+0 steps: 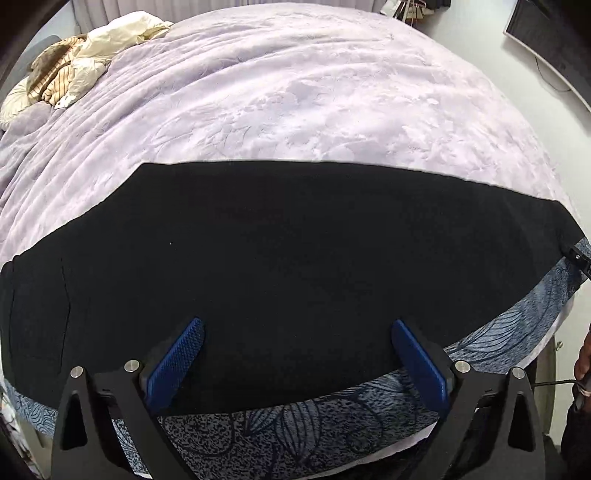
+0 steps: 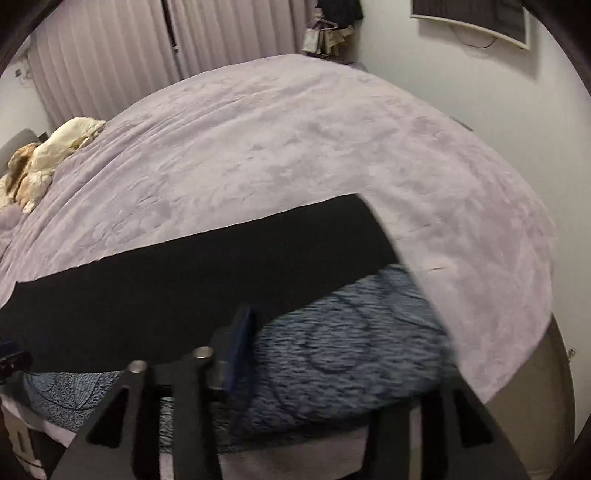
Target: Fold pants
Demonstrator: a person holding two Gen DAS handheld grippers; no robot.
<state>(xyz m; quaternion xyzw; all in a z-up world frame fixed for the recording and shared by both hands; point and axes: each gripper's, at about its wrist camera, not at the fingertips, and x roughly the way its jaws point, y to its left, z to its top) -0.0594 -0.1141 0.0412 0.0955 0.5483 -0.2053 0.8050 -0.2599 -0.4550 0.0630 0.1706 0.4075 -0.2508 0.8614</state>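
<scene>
Black pants (image 1: 277,258) lie flat in a long band across the near part of a lavender bed cover (image 1: 295,92). My left gripper (image 1: 295,343) hangs over the pants' near edge, jaws wide apart, blue pads (image 1: 177,362) bare with nothing between them. In the right wrist view the pants (image 2: 184,288) run off to the left and end in a straight edge at upper right. My right gripper (image 2: 340,339) is over the blue patterned sheet (image 2: 351,350) just in front of the pants. One finger (image 2: 242,332) shows, the other is blurred, and nothing is held.
Crumpled cream and striped clothes (image 1: 74,66) are piled at the bed's far left. The blue patterned sheet (image 1: 295,424) covers the near bed edge. Curtains (image 2: 110,55) hang behind the bed. A dark screen (image 2: 472,18) is on the white wall at right. A hand (image 1: 583,354) shows at the right edge.
</scene>
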